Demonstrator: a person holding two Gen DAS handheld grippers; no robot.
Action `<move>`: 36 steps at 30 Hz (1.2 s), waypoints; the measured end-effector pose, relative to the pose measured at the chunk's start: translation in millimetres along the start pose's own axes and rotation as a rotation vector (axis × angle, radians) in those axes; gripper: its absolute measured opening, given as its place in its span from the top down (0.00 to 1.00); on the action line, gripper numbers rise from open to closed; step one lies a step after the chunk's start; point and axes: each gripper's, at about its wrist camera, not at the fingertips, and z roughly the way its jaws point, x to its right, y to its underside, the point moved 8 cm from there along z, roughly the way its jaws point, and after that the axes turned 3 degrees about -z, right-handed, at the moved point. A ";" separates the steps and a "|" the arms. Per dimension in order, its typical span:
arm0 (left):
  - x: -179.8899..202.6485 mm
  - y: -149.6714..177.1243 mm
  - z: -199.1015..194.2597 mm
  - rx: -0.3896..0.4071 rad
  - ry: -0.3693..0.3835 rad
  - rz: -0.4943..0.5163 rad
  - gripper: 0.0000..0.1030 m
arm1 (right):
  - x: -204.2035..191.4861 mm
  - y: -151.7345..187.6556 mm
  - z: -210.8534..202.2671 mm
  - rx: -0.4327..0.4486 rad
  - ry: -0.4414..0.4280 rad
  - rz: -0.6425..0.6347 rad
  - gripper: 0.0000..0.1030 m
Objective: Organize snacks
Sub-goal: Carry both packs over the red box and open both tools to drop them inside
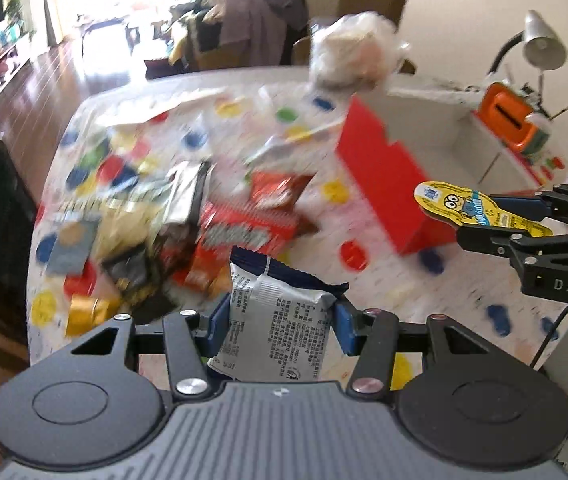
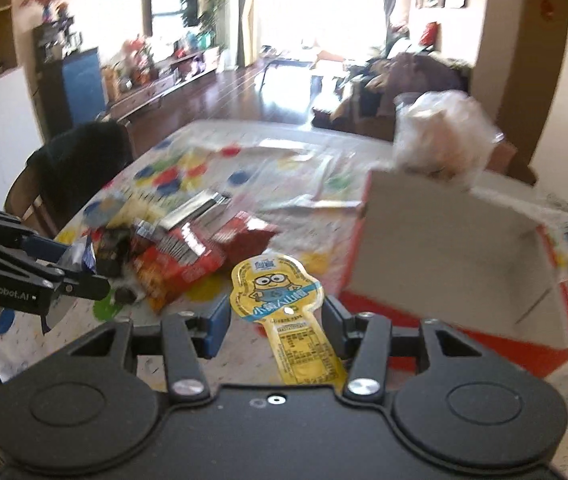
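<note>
My left gripper (image 1: 279, 320) is shut on a silver snack packet (image 1: 279, 312) with a dark blue top edge, held above the table. In the right wrist view the left gripper (image 2: 83, 268) reaches in from the left edge. My right gripper (image 2: 277, 316) is shut on a yellow cartoon-figure pouch (image 2: 277, 288), which stands up between the blue pads. From the left wrist view the right gripper (image 1: 484, 220) carries the yellow pouch (image 1: 456, 204) beside an open red box (image 1: 380, 184) with a pale inside (image 2: 456, 240). A blurred pile of snacks (image 1: 203, 232) lies on the dotted tablecloth (image 2: 187, 260).
A crumpled clear plastic bag (image 1: 352, 52) rises behind the box (image 2: 444, 136). An orange device (image 1: 512, 120) and a desk lamp (image 1: 544, 40) stand at the far right. A chair draped in black (image 2: 79, 160) is at the table's left side. Flat papers (image 2: 304, 152) lie farther back.
</note>
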 end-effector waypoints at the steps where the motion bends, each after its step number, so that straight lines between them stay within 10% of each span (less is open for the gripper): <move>1: 6.8 -6.6 -1.5 0.005 0.008 0.009 0.50 | 5.3 -2.8 -3.5 0.009 0.010 0.002 0.53; 36: 207.0 -145.6 156.3 -0.174 -0.044 0.007 0.50 | 241.8 19.8 51.6 -0.096 0.086 0.052 0.53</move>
